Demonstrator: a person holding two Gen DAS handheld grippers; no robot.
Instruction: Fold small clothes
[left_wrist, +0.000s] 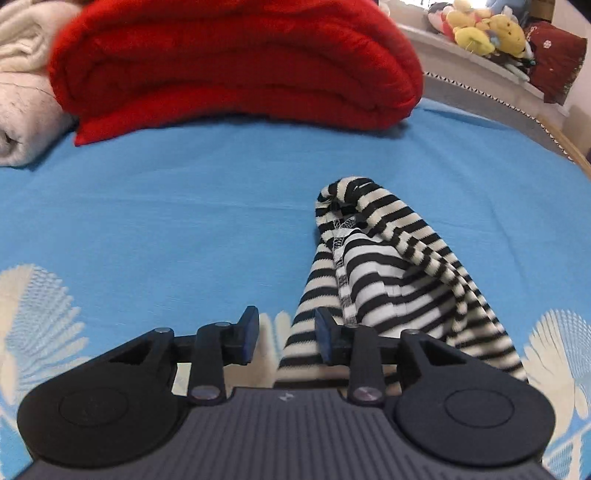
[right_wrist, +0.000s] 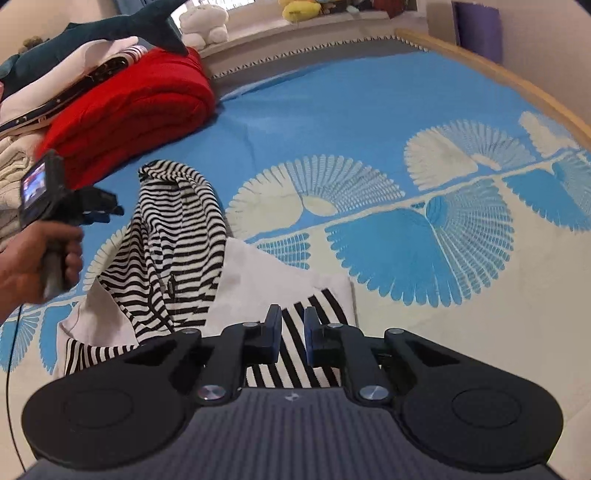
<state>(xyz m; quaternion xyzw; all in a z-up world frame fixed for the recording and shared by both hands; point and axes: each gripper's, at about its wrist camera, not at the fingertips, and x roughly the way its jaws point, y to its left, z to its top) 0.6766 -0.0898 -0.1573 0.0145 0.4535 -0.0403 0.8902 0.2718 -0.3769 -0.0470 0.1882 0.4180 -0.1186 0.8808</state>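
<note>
Both the left tongs (left_wrist: 286, 334) and the right tongs (right_wrist: 293, 334) stand spread with nothing pinched, over the near end of the striped top (right_wrist: 177, 236), which lies crumpled on the blue bedspread (right_wrist: 332, 110), the folded red blanket (left_wrist: 229, 62) beyond it.

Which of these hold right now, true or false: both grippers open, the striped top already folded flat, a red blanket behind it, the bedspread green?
1. Both grippers are open. True: the left gripper and the right gripper each show a gap between the fingers, with nothing pinched.
2. The striped top is folded flat. False: it lies bunched and rumpled.
3. A folded red blanket sits beyond the top. True.
4. The bedspread is green. False: it is blue with a cream fan pattern.
</note>
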